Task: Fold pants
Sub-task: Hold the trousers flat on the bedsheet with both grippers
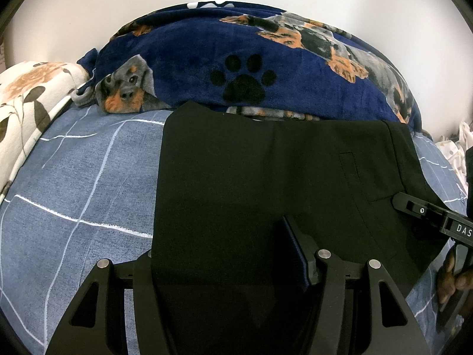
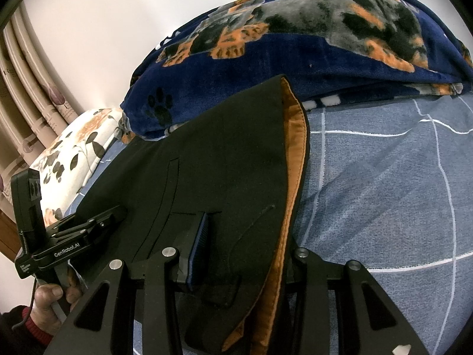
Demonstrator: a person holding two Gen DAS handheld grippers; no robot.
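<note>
Black pants (image 1: 251, 162) lie folded flat on a blue checked bedsheet (image 1: 74, 177). Their near edge runs into my left gripper (image 1: 224, 245). One blue-padded finger (image 1: 295, 245) rests on top of the cloth, and the other is hidden under it. From the right wrist view, the left gripper (image 2: 115, 216) sits at the left edge of the pants (image 2: 221, 148). My right gripper (image 2: 248, 236) holds the waistband end, where an orange lining (image 2: 295, 153) shows. One finger (image 2: 199, 236) lies on top and the other is hidden beneath. The right gripper (image 1: 399, 199) also shows in the left wrist view.
A navy blanket with dog and paw prints (image 1: 207, 59) is bunched behind the pants against a white wall. A floral pillow (image 1: 29, 94) lies at the far left, with curtains (image 2: 29, 88) beyond it. A person's hands (image 2: 47, 298) hold the gripper handles.
</note>
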